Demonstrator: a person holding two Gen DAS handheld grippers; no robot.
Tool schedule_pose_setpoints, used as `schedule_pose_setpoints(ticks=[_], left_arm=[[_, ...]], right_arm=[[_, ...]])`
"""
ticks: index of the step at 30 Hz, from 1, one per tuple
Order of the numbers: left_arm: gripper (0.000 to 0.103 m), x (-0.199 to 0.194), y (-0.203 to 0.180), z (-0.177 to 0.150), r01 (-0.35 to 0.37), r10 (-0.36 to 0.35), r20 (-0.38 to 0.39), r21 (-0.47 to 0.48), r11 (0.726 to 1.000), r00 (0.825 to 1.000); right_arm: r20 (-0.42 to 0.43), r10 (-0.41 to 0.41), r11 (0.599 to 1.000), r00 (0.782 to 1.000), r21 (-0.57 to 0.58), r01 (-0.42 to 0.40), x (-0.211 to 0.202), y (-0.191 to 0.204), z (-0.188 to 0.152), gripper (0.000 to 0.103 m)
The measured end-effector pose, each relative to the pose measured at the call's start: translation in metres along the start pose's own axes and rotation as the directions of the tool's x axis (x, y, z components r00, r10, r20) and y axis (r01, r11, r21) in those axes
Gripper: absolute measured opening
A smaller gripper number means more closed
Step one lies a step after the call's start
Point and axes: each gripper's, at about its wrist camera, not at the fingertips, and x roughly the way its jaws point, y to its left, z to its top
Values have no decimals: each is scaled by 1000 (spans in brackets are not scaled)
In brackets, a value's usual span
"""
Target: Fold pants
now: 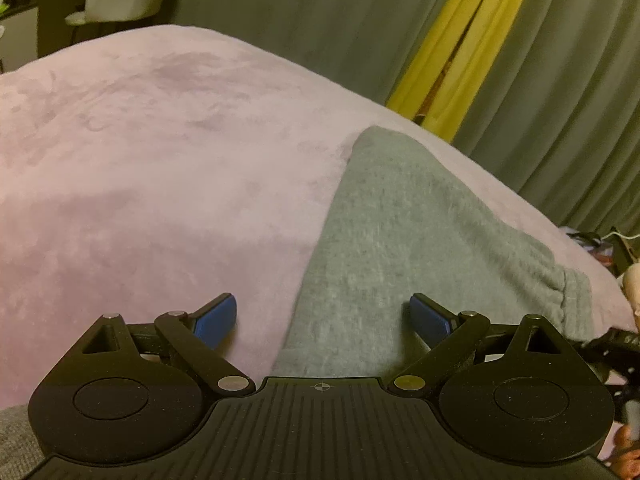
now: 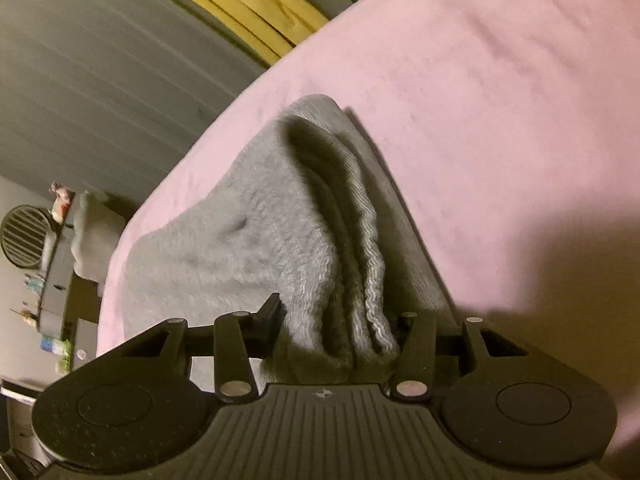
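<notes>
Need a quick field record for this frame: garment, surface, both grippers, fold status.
garment: grey knit pants, lying partly flat on the bed
surface: pink fleece blanket covering the bed
left gripper: open, hovering over the pants' edge, nothing between its blue pads
right gripper: shut on a bunched, layered end of the pants, lifted above the blanket
background: grey curtain with a yellow curtain strip
fold status: in progress, the gripped end not yet laid down
</notes>
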Motion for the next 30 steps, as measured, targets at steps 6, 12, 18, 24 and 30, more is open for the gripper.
schedule_pose_setpoints(ticks=[6, 12, 18, 24, 30], left_arm=[[96, 3, -3, 0, -13, 13, -7, 13, 1000, 1000], [96, 4, -5, -1, -41, 42, -14, 25, 999, 999], [96, 4, -6, -1, -68, 68, -8, 36, 997, 998], [96, -14, -21, -4, -51, 37, 139, 98, 994, 990], [94, 7, -64, -18, -62, 18, 129, 347, 936, 992]], right_arm=[[65, 139, 986, 988, -101, -132, -20, 35, 2, 45], [48, -97, 972, 994, -208, 105, -5, 28, 2, 56], [242, -181, 928, 953, -278, 247, -33, 41, -3, 74], [371, -86, 854, 925, -450, 260, -47, 69, -16, 39], [249, -43, 671, 967, -710, 213, 15, 111, -55, 37]])
